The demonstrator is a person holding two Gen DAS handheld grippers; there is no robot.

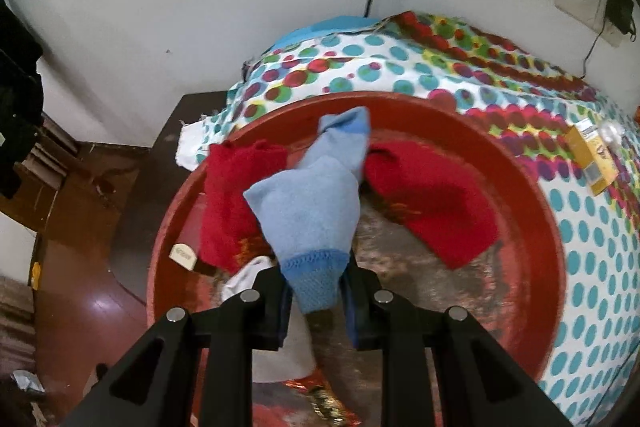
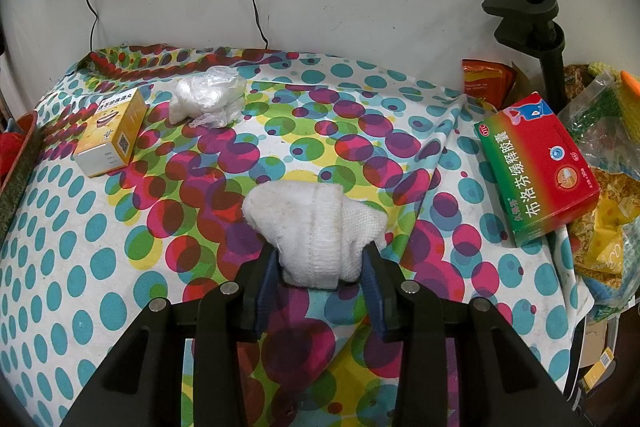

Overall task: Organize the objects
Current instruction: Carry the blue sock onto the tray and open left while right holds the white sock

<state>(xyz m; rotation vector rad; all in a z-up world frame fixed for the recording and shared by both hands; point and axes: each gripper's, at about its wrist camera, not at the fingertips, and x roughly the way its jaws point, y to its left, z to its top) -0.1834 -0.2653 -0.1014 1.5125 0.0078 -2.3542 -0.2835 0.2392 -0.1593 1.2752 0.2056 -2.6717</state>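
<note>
Socks: left claw (image 1: 314, 297) pinches blue sock (image 1: 310, 203), right claw (image 2: 320, 279) white sock (image 2: 316, 227)

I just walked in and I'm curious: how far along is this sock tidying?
Partway, it seems. Two red socks already lie in the red tray. The left gripper holds a blue sock over the tray, and the right gripper grips a white sock above the dotted cloth. Still out on the cloth: a yellow box, a crumpled plastic bag and a red-green medicine box.
</note>
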